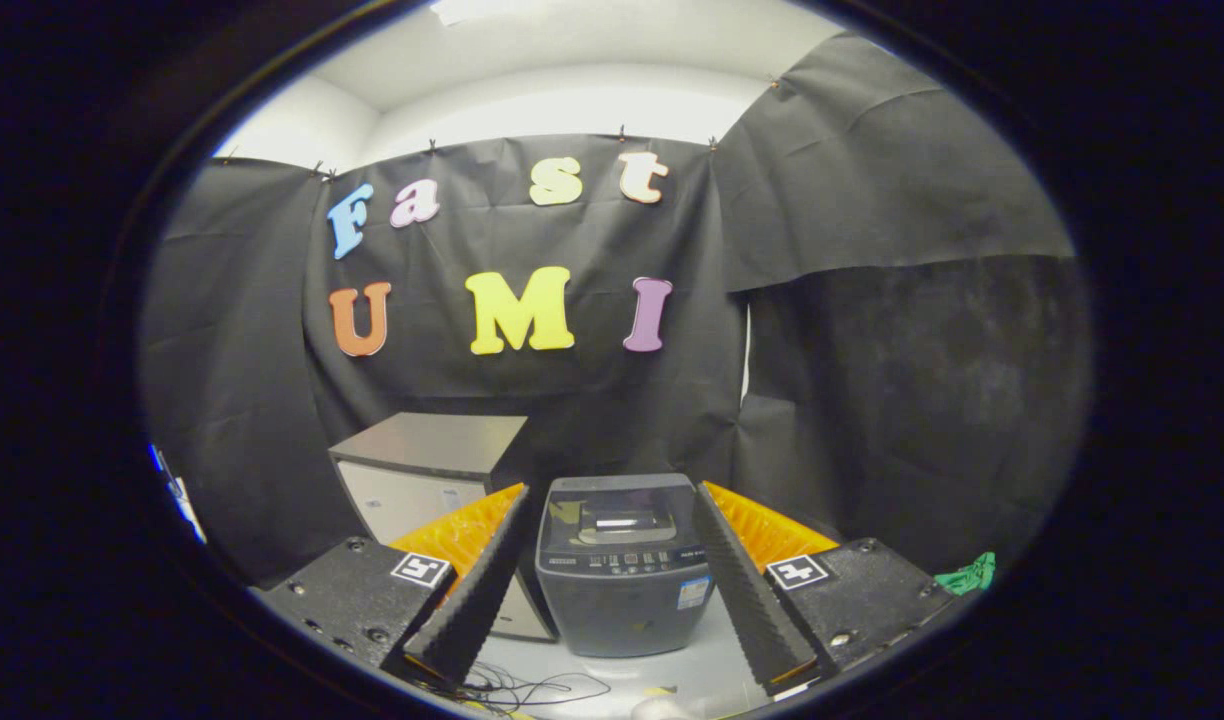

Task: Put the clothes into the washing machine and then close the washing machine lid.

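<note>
The gripper (612,600) is held above the floor and looks forward along its two fingers (482,590), which are spread wide apart with nothing between their pads. Framed in the gap between the fingers, some way beyond their tips, stands a small dark grey top-loading washing machine (620,575). Its lid (622,500) lies flat over the top opening, with a glossy window in the middle and a row of small buttons on the control strip along the front edge. The machine sits on a pale floor (672,670). Just to the left of the machine, partly hidden behind the left finger, is a low cabinet (422,470) with a dark flat top and pale front. A loose tangle of thin dark cable (527,688) lies on the floor near the lower ends of the fingers. Far off to the right, beyond the right finger's mount, a bunched green piece of clothing (967,575) peeks out low against the black cloth wall (912,400), well apart from the washing machine.
</note>
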A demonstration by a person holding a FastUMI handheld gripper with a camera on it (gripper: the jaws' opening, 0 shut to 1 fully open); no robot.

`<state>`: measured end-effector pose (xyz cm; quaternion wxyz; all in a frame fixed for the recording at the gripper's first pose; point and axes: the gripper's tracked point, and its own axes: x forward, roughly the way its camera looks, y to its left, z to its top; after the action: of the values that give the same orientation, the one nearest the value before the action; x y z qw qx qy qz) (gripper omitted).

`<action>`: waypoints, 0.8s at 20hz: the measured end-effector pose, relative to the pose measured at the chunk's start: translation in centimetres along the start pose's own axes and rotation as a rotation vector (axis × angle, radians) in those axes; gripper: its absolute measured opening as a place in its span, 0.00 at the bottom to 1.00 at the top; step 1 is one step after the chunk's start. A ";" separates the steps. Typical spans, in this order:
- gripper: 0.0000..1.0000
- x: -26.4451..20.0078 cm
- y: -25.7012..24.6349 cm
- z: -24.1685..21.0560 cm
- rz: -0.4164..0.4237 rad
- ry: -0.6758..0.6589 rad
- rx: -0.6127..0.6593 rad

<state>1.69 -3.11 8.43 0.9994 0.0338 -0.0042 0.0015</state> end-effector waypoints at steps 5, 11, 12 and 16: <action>1.00 -1.9 1.2 -2.1 0.024 0.022 -0.001; 1.00 -3.1 3.3 -3.0 0.046 0.028 -0.010; 1.00 -3.0 3.5 -3.0 0.043 0.030 -0.004; 1.00 -3.5 4.4 -3.3 0.047 0.027 -0.014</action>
<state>-1.78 1.51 5.44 0.9993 0.0264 0.0087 0.0254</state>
